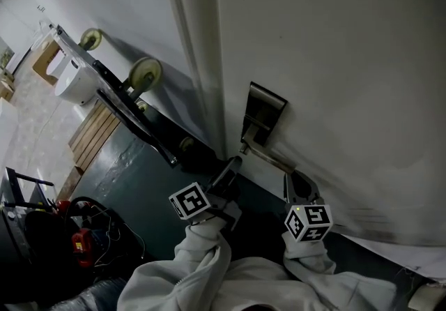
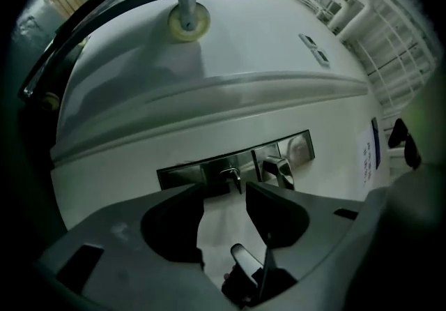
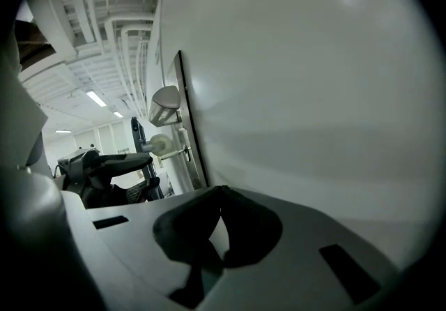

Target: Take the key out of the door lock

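left gripper stands released, jaws wide apart and clamping nothing, pointed straight at the door. key sticks out of the lock plate right ahead of its jaw tips, in line with the gap between them, with neither pad pressing on it. handle sits on the plate just to the right of the key. right gripper is clenched, tips together on nothing, facing bare door; in the head view it sits beside the left one, close under the handle's end.
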`<state>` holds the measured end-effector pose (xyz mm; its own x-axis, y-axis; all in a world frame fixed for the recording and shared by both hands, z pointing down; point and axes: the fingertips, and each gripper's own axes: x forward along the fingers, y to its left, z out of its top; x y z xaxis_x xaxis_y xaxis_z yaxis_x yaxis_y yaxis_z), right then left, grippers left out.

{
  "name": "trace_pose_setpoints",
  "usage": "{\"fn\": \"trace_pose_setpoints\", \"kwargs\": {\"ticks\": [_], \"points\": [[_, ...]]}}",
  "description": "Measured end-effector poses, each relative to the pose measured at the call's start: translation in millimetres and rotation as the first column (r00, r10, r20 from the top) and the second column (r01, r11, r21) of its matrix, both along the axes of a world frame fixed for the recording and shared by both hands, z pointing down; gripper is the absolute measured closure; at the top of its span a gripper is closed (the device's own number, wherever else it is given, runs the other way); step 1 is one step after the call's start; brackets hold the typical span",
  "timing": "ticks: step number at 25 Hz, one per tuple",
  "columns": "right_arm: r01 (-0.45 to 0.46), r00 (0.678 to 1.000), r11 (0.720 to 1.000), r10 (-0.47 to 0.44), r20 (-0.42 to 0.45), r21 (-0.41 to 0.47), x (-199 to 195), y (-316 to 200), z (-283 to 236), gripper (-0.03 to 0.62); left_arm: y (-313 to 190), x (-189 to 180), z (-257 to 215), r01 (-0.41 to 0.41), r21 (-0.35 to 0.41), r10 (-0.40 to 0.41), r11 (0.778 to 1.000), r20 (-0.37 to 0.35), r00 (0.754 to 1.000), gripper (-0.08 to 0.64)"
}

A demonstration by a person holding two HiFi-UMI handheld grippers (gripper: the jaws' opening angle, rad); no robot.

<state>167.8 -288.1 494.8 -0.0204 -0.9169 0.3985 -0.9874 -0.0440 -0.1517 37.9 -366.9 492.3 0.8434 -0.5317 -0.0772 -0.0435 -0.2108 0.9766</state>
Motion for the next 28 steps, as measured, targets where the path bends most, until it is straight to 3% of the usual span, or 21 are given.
{"fn": "trace_pose_setpoints", "kwargs": {"ticks": [6,20,28], "points": [[-0.024,1.000,1.000,0.024,0.007,0.003,2.6,0.3,1.0,0.540,-0.7,18.0,-14.2,-0.052,-0.026,0.049,0.998,-0.111,0.993,0.390],[-0.038,0.999,0.999,0.038,-0.003,-0.003,7.4,-6.8,-0.4,0.540,-23.8,34.4,-20.4,-0.061,-0.043,0.054,0.997,-0.140,0.989,0.394],[-0.036,0.999,0.999,0.036,-0.001,-0.011,10.8,-1.4,1.0,0.540,-21.5,38.2,-15.3,-0.050,-0.098,0.034,0.994,-0.161,0.986,0.472]]}}
